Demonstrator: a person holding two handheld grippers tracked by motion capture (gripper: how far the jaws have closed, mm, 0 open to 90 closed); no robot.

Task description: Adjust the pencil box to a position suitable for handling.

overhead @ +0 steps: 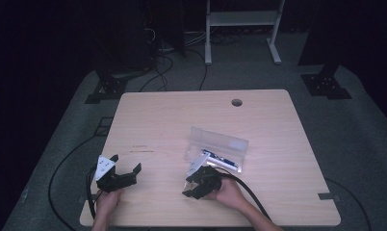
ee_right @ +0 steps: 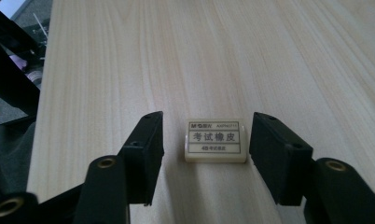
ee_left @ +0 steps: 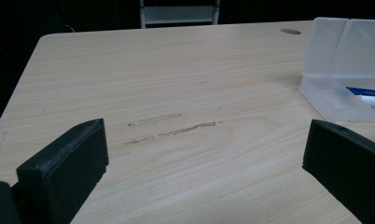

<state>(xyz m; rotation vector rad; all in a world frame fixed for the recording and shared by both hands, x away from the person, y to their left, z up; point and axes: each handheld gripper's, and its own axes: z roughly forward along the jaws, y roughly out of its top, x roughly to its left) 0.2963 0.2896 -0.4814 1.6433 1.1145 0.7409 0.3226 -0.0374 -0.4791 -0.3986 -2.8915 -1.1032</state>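
The eraser lies flat on the wooden table, near its front edge, between the right gripper's half-open jaws; a narrow gap shows on each side, so nothing is gripped.

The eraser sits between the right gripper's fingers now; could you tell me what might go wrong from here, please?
1. The eraser lies off-centre between the right gripper fingers, nearer one side, so that finger may touch first and push it across the table.
2. The fingers are not yet pressing; closing too high could let the low eraser slip out.
3. The open clear case stands close by, so a lift could knock it.
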